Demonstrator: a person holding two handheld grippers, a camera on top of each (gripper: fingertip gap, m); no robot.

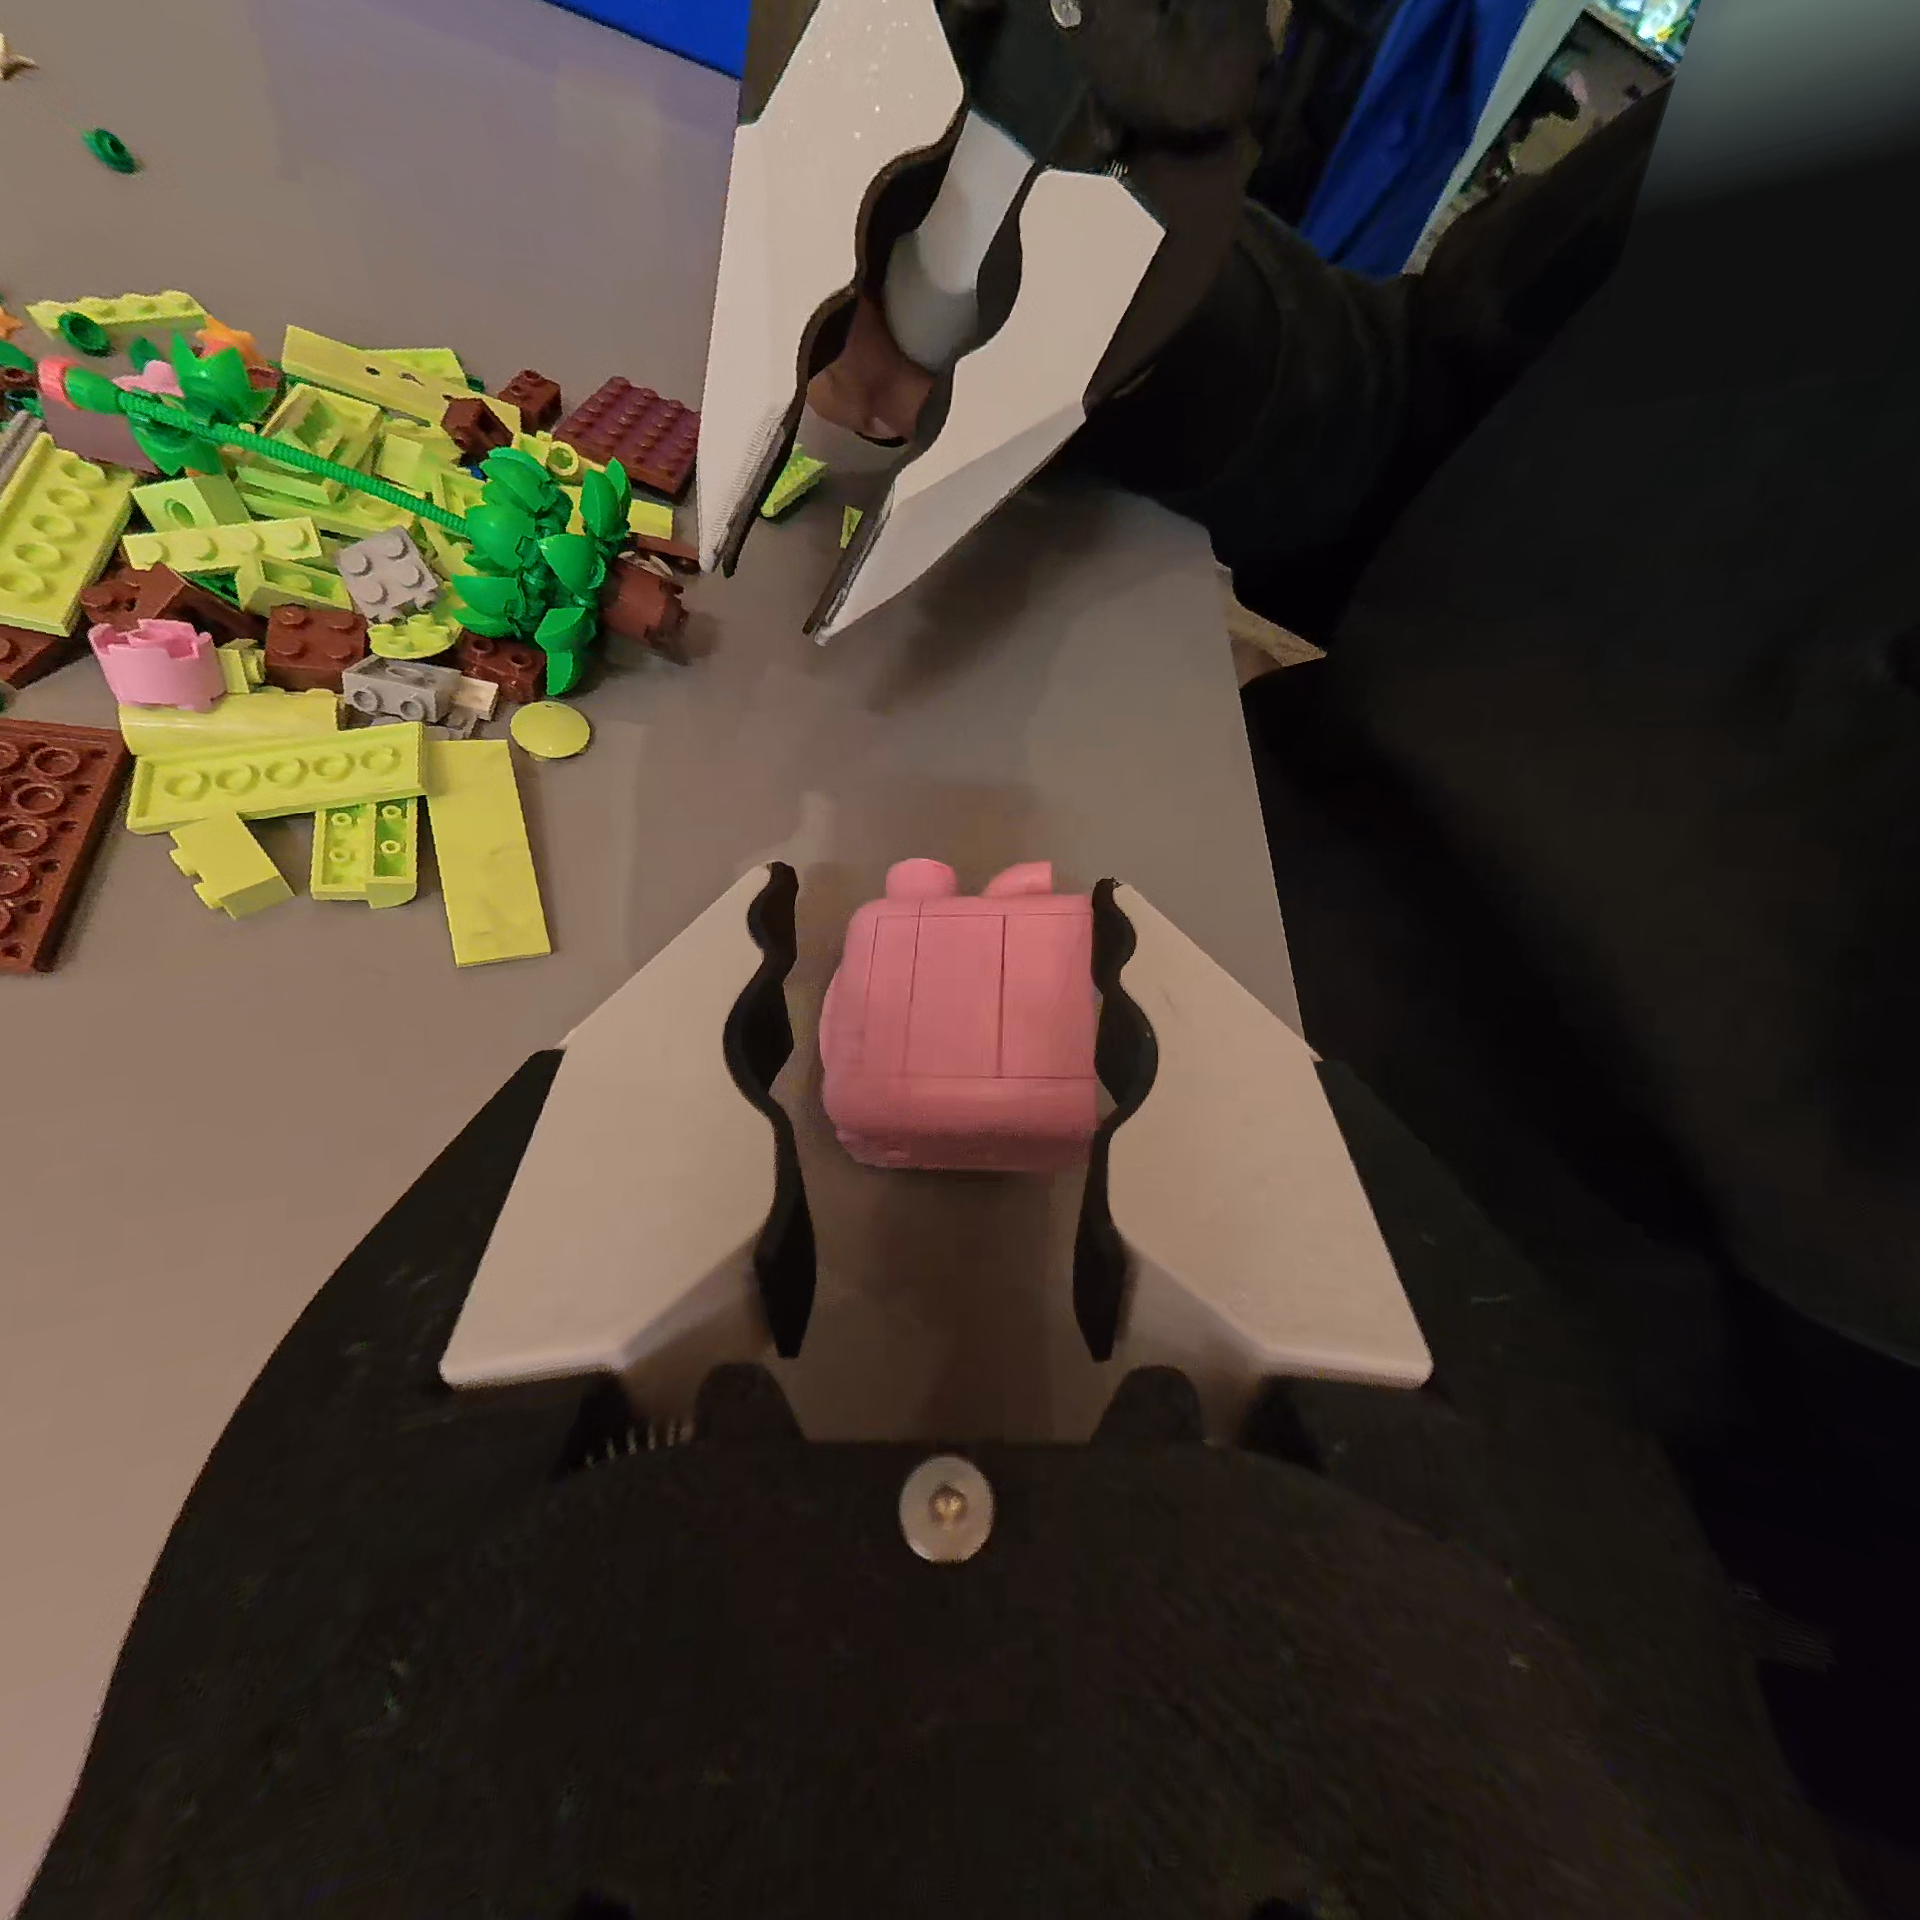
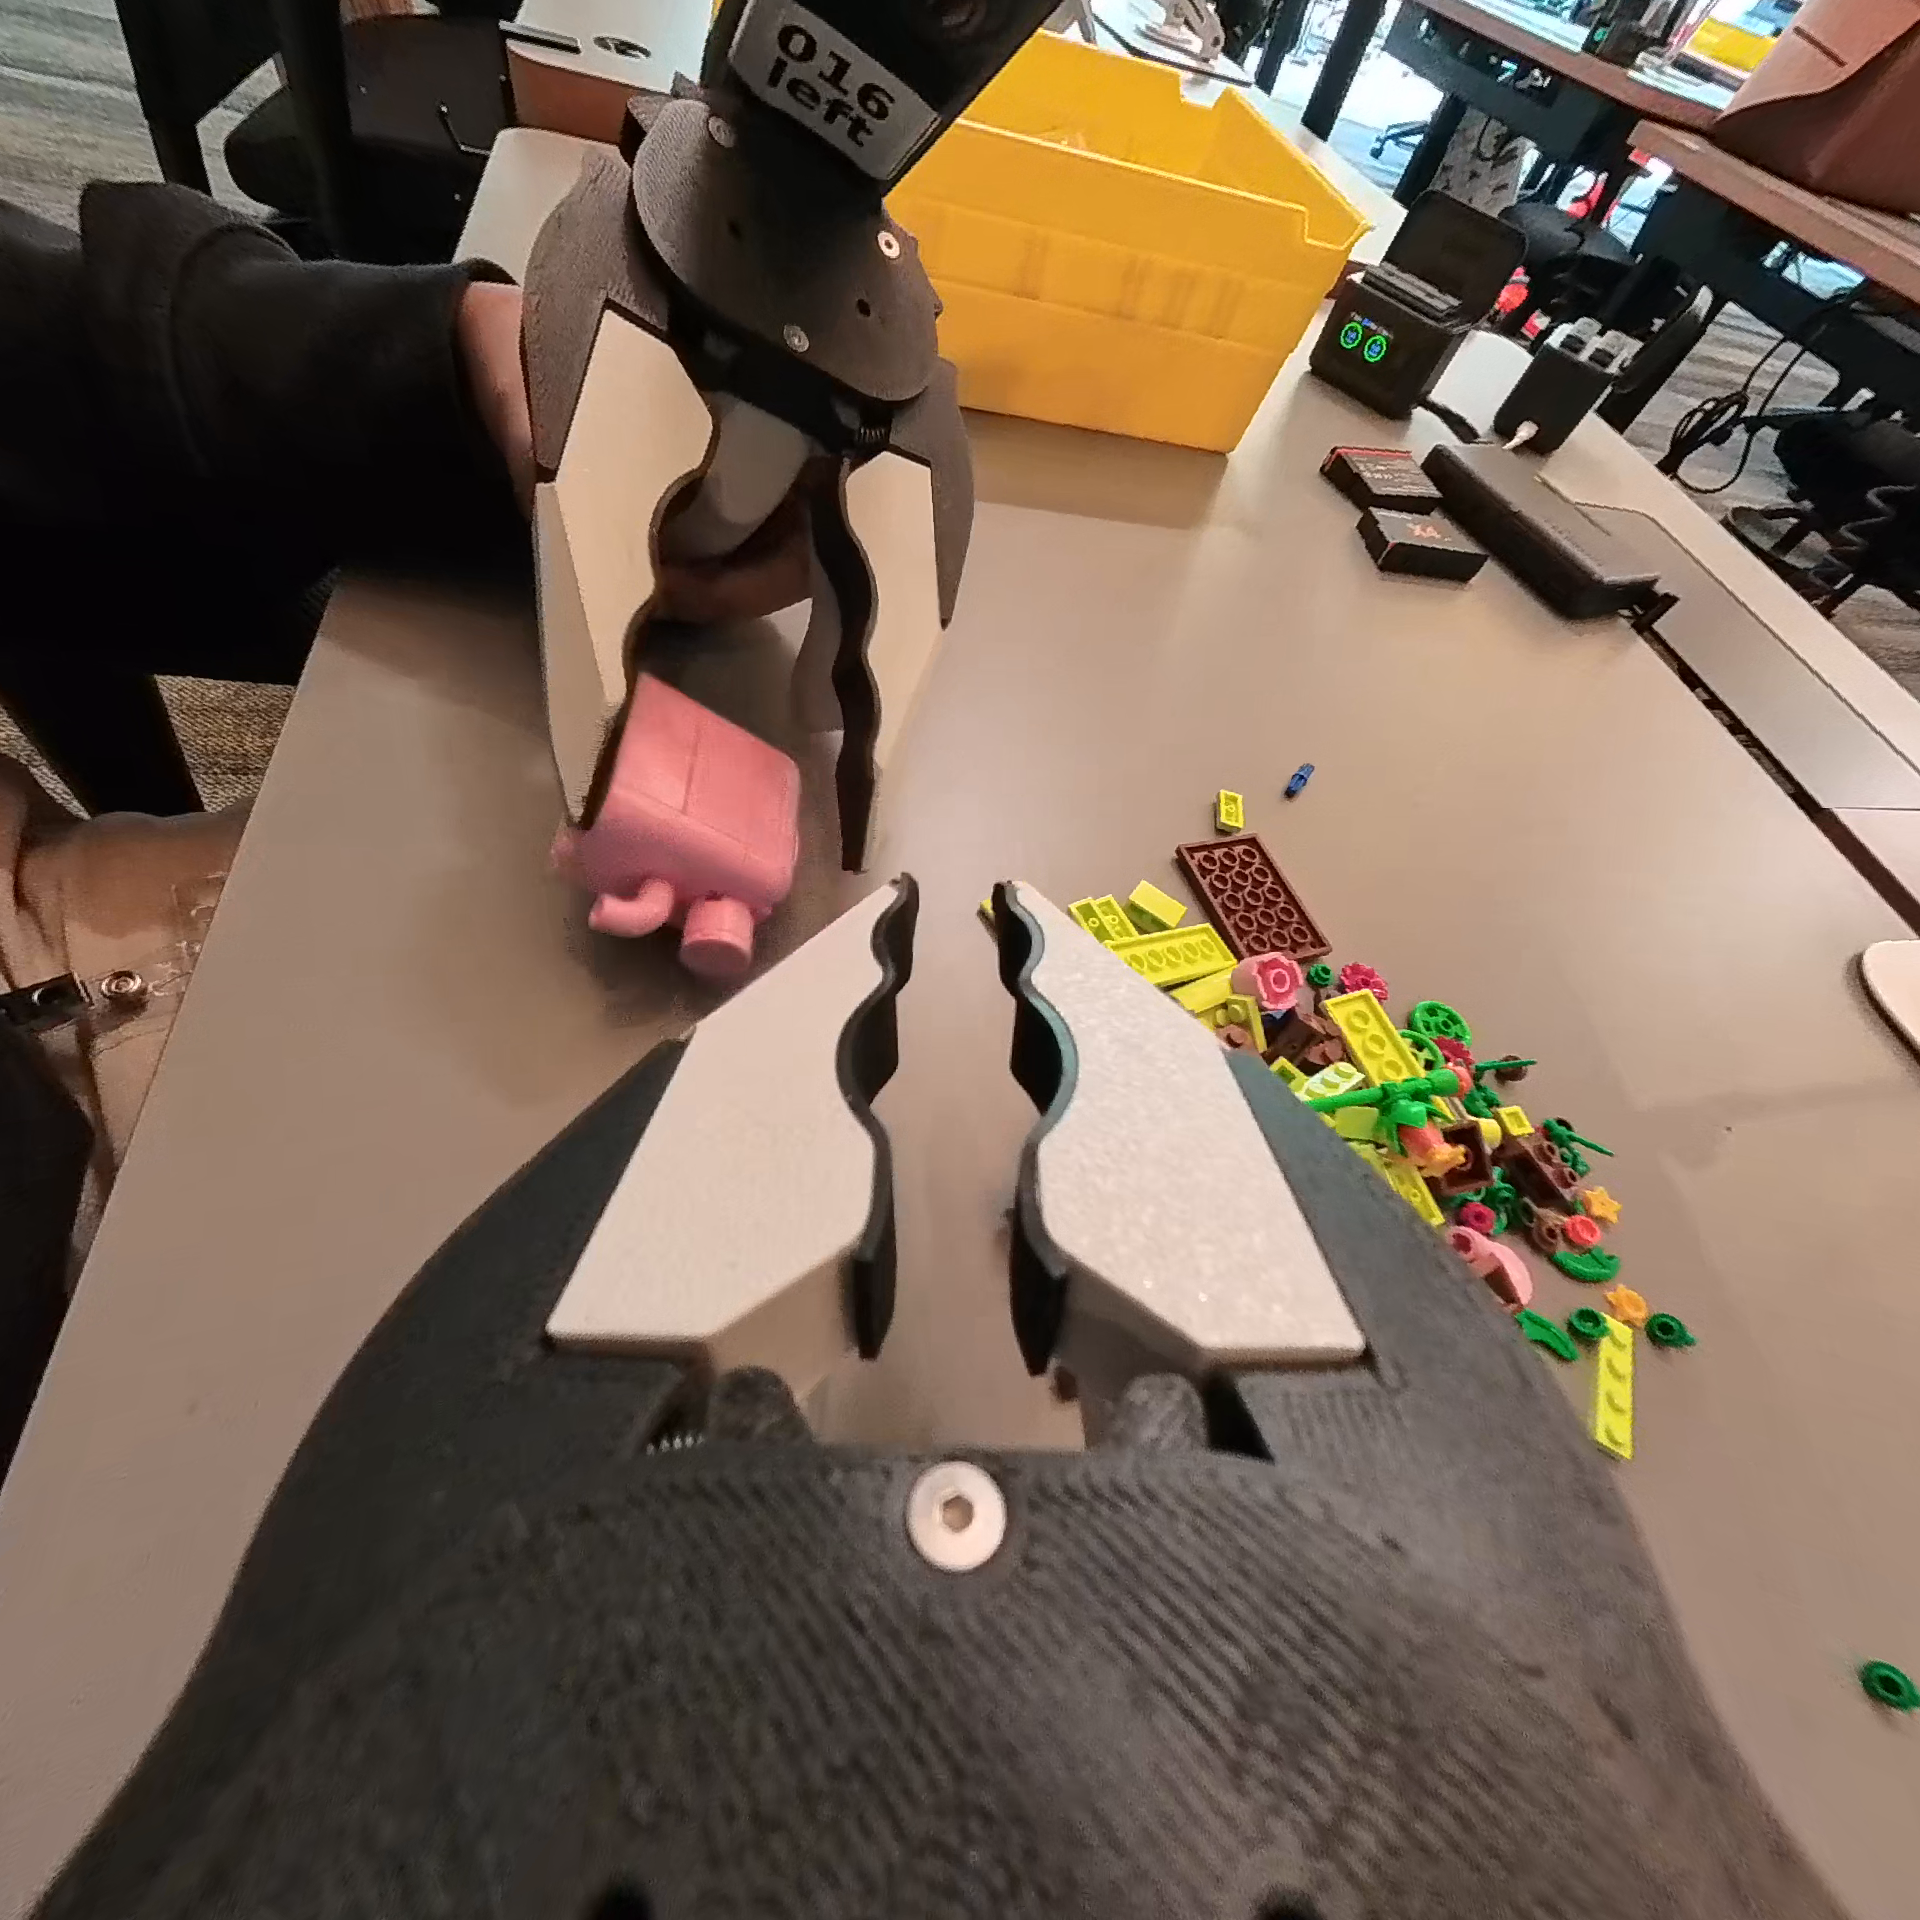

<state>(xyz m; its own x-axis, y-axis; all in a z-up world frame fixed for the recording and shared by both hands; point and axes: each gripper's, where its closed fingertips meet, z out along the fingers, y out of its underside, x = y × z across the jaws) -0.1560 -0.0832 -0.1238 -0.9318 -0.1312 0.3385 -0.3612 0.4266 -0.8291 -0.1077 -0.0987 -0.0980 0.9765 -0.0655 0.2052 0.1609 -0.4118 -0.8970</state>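
A pink brick-built block (image 1: pixel 961 1018) with two small knobs lies on the grey table (image 1: pixel 312 1299) near its edge. My left gripper (image 1: pixel 940 888) is open around it: one finger touches the block's side, the other stands a little off. In the right wrist view the left gripper (image 2: pixel 717 842) comes down from above over the tilted pink block (image 2: pixel 707 800). My right gripper (image 2: pixel 954 894) is narrowly open and empty, just in front of the block and beside the brick pile (image 2: pixel 1351 1039). It also shows in the left wrist view (image 1: pixel 769 597), tips near the table.
A pile of lime, brown, grey and green bricks (image 1: pixel 312 582) lies left of the block. A yellow bin (image 2: pixel 1122 270) stands at the back. Black boxes (image 2: pixel 1413 520) and a small device (image 2: pixel 1392 332) lie at the far right. The table edge (image 1: pixel 1247 727) runs close by.
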